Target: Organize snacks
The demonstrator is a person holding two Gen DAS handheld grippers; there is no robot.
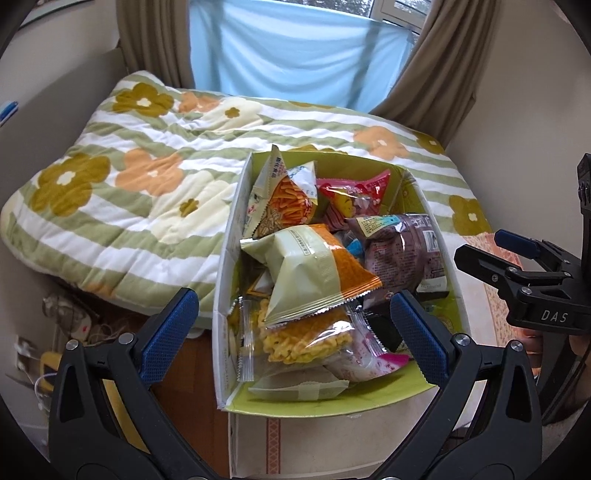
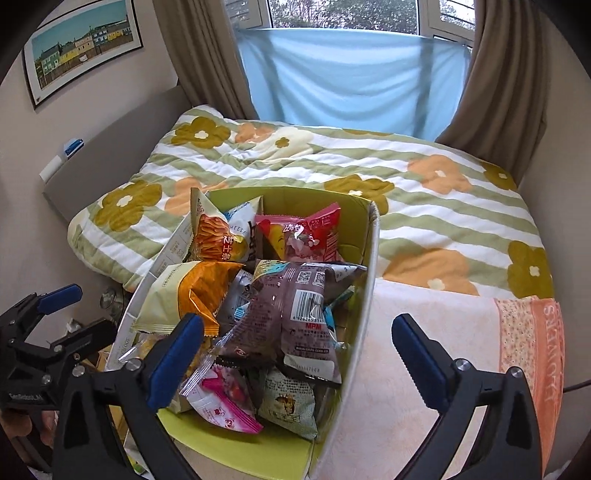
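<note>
A: Place? Looking like a home bedroom.
B: Agreed. A bed is lying under a green-striped quilt with orange and olive flowers (image 2: 332, 177); brown curtains (image 2: 506, 81) are hanging beside a window (image 2: 343, 14).
A: A framed picture of coloured houses (image 2: 79, 44) is hanging on the beige wall. Domestic, lived-in.

Both wrist cameras look steeply down from close above, side by side, sharing the snack box (image 1: 439, 206) and bed (image 2: 443, 206).

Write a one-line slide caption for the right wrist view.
Open right gripper poised over a snack-filled box on a floral quilt.
</note>
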